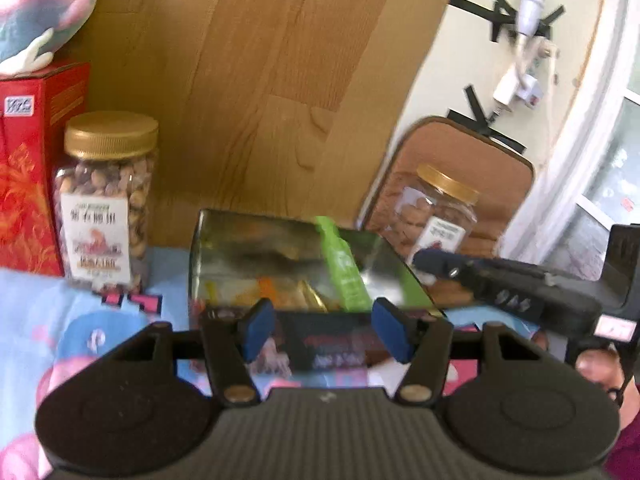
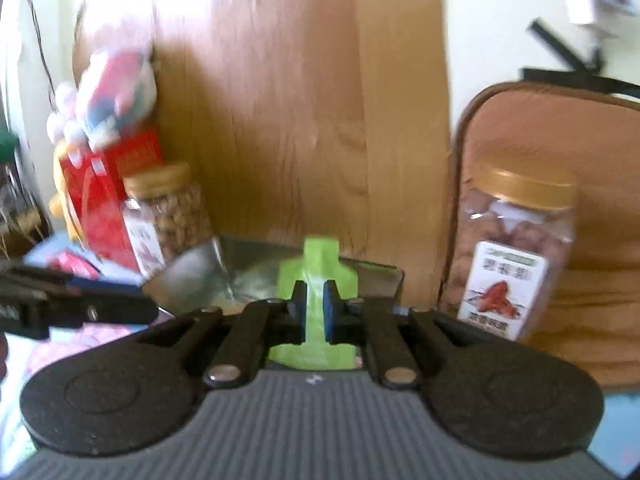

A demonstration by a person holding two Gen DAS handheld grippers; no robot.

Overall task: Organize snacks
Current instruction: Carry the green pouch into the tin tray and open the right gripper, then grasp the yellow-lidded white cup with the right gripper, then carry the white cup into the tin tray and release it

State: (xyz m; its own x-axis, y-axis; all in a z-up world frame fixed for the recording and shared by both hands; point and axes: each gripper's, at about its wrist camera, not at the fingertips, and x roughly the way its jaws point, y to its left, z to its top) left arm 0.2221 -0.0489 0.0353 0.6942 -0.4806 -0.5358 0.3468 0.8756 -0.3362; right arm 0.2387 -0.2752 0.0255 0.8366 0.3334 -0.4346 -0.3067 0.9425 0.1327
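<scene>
Overhead-forward from the left wrist: work surface is a soft printed cloth [image 1: 36,300], pale blue with pink cartoon shapes. Behind it stands a wood-grain panel [image 1: 248,80]; to its right a cream wall [image 1: 448,60] carries black tape strips and a white plug with a cord. A padded brown cushion [image 1: 500,172] with darker piping leans at the right. Left gripper [image 1: 326,330]: blue pads well apart, nothing between them, hovering at the near edge of an open metal tin [image 1: 396,264], rectangular with shiny reflective walls. Inside the tin lie gold and orange wrapped pieces, blurred. A bright green snack packet [image 1: 342,268], long and narrow, stands tilted over the tin's right half. Left of the tin: a clear plastic nut jar [image 1: 106,200] with a ribbed gold screw lid and white label, upright, touching or just beside a red cardboard box [image 1: 28,172]. A pink and blue plush toy [image 1: 44,8] rests on the box. A second clear jar [image 1: 436,212], gold lid, stands before the cushion. The right gripper's arm enters from the right.

Right wrist: frame is motion-blurred. Right gripper [image 2: 315,312] is clamped on the green snack packet [image 2: 316,268], pads pressing its narrow middle, the packet upright above the tin [image 2: 200,276]. Same wood-grain panel [image 2: 300,100] behind. Jar with a red-printed label [image 2: 516,252] sits at the right against the cushion [image 2: 560,140]; nut jar [image 2: 168,212] and red box [image 2: 100,200] at the left.
</scene>
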